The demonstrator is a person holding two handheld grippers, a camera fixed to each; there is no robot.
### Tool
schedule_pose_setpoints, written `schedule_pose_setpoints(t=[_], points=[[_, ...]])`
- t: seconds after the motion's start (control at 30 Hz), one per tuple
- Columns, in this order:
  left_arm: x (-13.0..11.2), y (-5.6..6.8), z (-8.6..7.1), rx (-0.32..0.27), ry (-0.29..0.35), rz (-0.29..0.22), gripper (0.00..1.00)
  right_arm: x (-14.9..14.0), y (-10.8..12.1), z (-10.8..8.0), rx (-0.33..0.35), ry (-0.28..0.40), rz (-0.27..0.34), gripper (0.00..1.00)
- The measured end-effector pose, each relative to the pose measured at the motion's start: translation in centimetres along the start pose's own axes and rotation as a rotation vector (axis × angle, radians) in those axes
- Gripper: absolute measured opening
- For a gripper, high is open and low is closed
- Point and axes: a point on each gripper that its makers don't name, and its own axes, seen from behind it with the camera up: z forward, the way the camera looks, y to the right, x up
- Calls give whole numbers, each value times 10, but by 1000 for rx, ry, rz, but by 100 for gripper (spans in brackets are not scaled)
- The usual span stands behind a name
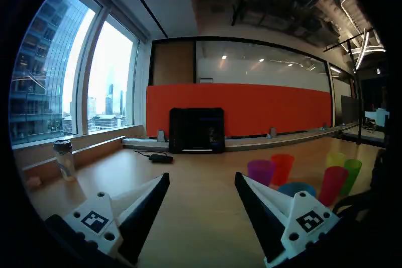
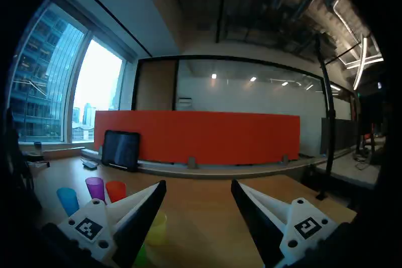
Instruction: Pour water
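- The left gripper hovers low over a wooden table, its jaws spread wide with only bare tabletop between them.
- The right gripper hangs above the same table, jaws equally wide apart and gripping nothing.
- In the left gripper view, a clear bottle with a dark lid stands upright at the table's left edge, just beside the wooden ledge under the window. It is well apart from both the gripper and the cups.
- A cluster of plastic cups sits toward the table's right side in that view. A purple cup and a red cup stand side by side, with a blue cup just in front of them, partly behind the right finger.
- Further right stand a pink cup, a yellow cup and a green cup, close together.
- In the right gripper view, the blue cup, purple cup and red cup line up at the lower left. The yellow cup shows just past the left finger.
- A black tablet is propped at the table's far edge against an orange partition.
- A small black device with a cable lies on the table just in front of the tablet.
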Motion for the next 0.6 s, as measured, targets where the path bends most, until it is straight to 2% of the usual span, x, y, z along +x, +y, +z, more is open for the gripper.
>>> schedule_pose_setpoints(t=[0.3,0.6], points=[[0,0,0,0,0,0,96,-22,4,1,-33,-5,24,100],[0,0,0,0,0,0,96,-39,10,-4,-38,-14,35,100]])
